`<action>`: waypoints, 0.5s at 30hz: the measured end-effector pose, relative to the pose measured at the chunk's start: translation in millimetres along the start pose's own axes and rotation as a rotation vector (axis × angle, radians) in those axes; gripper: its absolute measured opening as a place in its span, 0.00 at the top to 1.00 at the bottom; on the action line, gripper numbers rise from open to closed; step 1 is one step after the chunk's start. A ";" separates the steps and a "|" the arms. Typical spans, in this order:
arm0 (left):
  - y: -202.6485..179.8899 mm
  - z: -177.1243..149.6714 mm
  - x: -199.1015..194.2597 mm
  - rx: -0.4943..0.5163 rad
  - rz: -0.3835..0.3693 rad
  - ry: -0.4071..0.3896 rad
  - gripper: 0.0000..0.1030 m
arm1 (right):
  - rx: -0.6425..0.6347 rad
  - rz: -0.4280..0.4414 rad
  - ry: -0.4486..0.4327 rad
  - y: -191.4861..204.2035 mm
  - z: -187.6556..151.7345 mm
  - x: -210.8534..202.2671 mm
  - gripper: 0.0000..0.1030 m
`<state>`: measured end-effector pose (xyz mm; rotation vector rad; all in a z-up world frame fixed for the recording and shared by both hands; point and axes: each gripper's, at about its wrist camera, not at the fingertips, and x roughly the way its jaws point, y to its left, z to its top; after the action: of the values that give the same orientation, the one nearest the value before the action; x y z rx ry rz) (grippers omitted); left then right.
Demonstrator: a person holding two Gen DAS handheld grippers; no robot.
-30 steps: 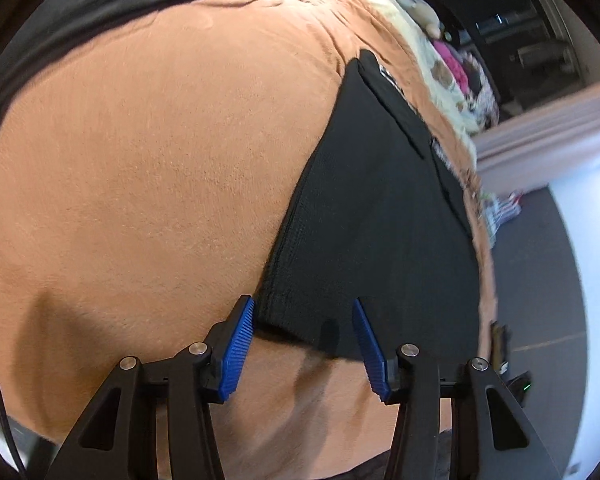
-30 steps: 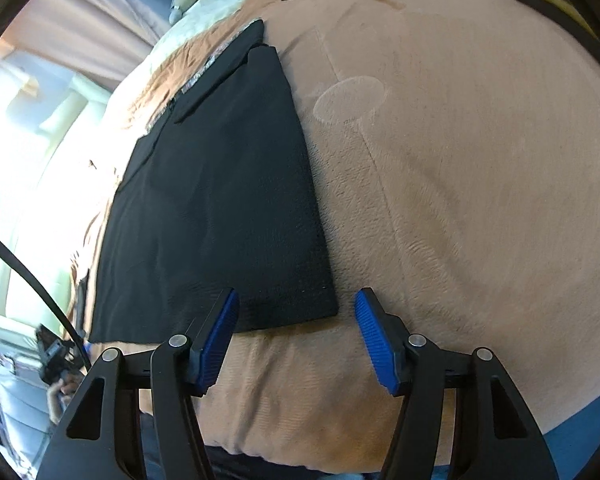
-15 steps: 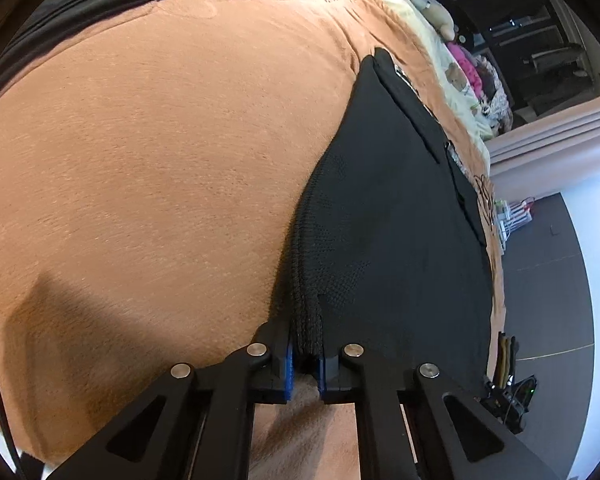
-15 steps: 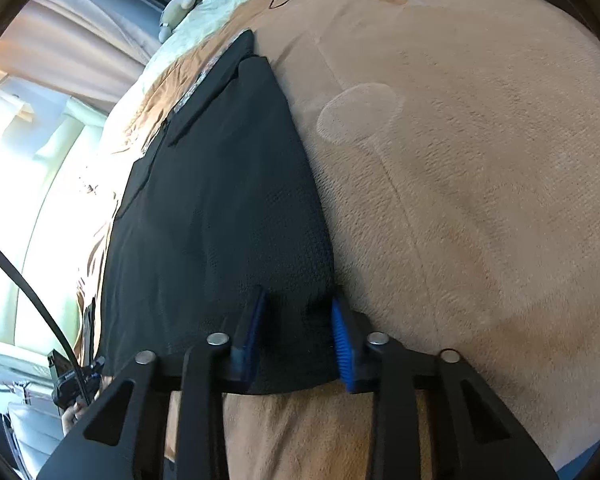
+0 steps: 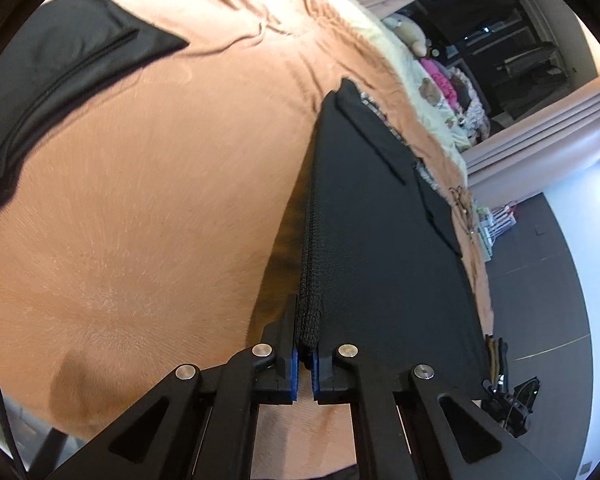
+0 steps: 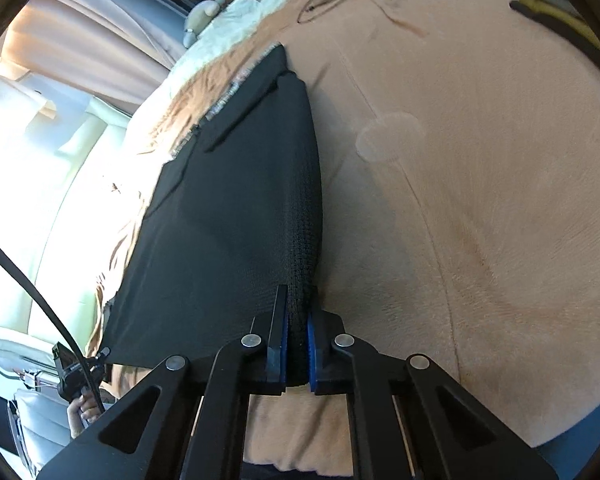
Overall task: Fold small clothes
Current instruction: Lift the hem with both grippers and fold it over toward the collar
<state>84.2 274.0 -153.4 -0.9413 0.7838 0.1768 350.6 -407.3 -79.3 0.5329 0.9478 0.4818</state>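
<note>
Black knit garment (image 5: pixel 388 248) on peach-tan blanket (image 5: pixel 148 208); second black garment (image 5: pixel 60 80) left of it; gripper pads (image 6: pixel 311 356) blue, gripper arms black.

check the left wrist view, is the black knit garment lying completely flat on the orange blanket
No, the left claw pinches the black knit garment, its edge raised off the orange blanket.
</note>
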 end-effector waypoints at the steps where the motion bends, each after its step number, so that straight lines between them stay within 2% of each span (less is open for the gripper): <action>1: -2.9 -0.1 -5.1 0.005 -0.006 -0.009 0.96 | -0.007 0.004 -0.007 3.4 -0.9 -4.7 0.97; 8: -8.2 -7.6 -41.3 0.011 -0.048 -0.046 0.97 | -0.018 0.044 -0.037 8.3 -14.4 -31.5 0.97; 15: -4.7 -34.5 -75.5 0.019 -0.081 -0.053 0.97 | -0.007 0.101 -0.056 -6.2 -41.5 -59.0 0.97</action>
<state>14.2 258.6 -111.4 -0.9457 0.6965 0.1227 286.7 -438.6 -65.9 0.5871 0.8682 0.5583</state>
